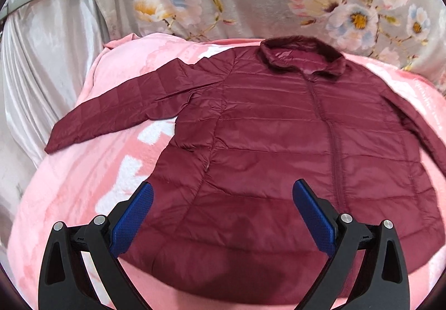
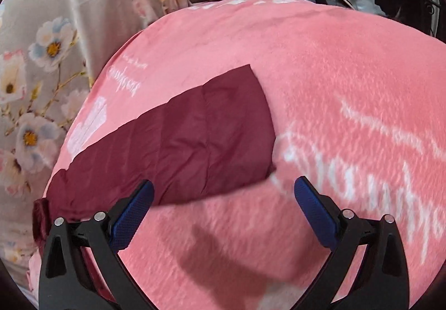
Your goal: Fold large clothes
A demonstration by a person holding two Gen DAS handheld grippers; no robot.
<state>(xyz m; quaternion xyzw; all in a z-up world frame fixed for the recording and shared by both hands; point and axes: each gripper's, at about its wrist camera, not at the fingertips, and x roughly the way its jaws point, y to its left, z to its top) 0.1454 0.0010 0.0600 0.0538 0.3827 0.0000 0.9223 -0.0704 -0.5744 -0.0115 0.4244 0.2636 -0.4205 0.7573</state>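
Flat on the pink blanket (image 1: 83,184), the maroon quilted jacket (image 1: 278,142) lies zipped.

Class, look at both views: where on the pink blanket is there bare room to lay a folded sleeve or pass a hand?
Bare pink blanket lies right of the sleeve cuff and left of the jacket, below its outstretched sleeve. The jacket's body crowds the middle.

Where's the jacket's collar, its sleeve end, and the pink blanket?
collar (image 1: 302,55), left wrist view, top fold.
sleeve end (image 2: 237,114), right wrist view, cuff panel.
pink blanket (image 2: 334,73), right wrist view, bare fleece.
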